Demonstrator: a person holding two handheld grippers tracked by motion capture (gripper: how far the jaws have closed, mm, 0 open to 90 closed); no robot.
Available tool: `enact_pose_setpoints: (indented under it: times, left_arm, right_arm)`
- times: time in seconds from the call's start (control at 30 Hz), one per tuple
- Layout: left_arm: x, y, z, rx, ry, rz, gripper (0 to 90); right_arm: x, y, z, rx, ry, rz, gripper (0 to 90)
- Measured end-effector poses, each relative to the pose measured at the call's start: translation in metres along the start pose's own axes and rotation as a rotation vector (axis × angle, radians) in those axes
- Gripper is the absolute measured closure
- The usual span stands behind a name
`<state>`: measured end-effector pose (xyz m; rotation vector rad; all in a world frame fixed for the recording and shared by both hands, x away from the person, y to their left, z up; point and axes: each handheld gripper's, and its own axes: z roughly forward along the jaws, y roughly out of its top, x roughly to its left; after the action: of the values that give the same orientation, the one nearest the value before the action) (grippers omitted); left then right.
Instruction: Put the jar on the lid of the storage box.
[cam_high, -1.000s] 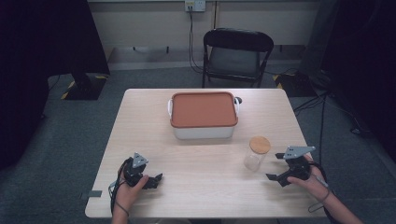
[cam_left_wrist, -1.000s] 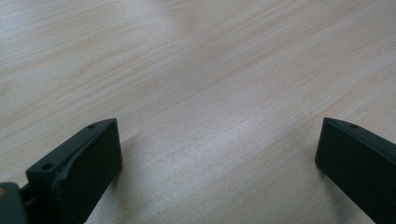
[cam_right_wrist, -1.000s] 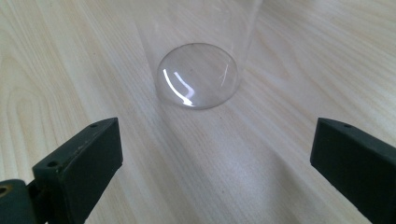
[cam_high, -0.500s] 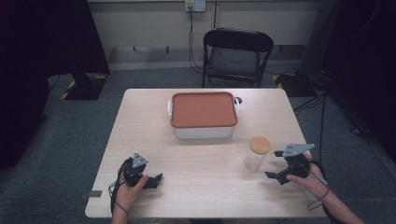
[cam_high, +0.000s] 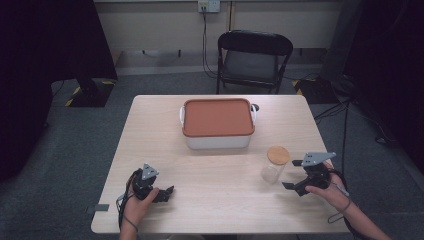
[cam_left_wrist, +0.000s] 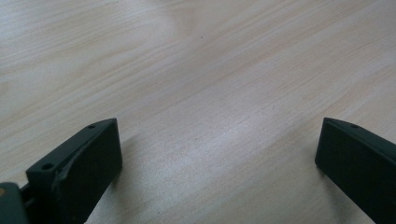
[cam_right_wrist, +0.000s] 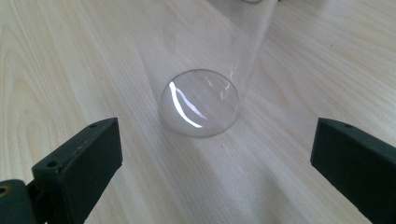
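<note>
jar (cam_high: 274, 166) of clear glass, one, round with a flat wooden lid, stands upright on the pale wood-grain bench (cam_high: 220, 200), just beside the right gripper (cam_high: 295, 174), whose matte black jaws gape wide and hold nothing. one left gripper (cam_high: 169, 193) rests at the near left, jaws spread wide, empty. farther back sits one white rectangular box (cam_high: 218, 141) with a smooth terracotta lid (cam_high: 217, 117); beyond, one black chair (cam_high: 254, 57).

Bright table, dark room edges

Soft overhead light; glare streaks the jar (cam_right_wrist: 200, 102); near jaws blur, casting faint shadows.
</note>
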<state>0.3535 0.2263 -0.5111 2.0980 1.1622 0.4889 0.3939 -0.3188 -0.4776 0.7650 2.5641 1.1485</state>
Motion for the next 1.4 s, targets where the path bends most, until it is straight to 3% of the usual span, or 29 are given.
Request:
enact_pose_setpoints:
  times: [1.4]
  left_arm:
    - [0.0, 0.0, 0.0, 0.0, 0.0, 0.0, 0.1]
  right_arm:
    - [-0.002, 0.018, 0.011, -0.031, 0.015, 0.004, 1.2]
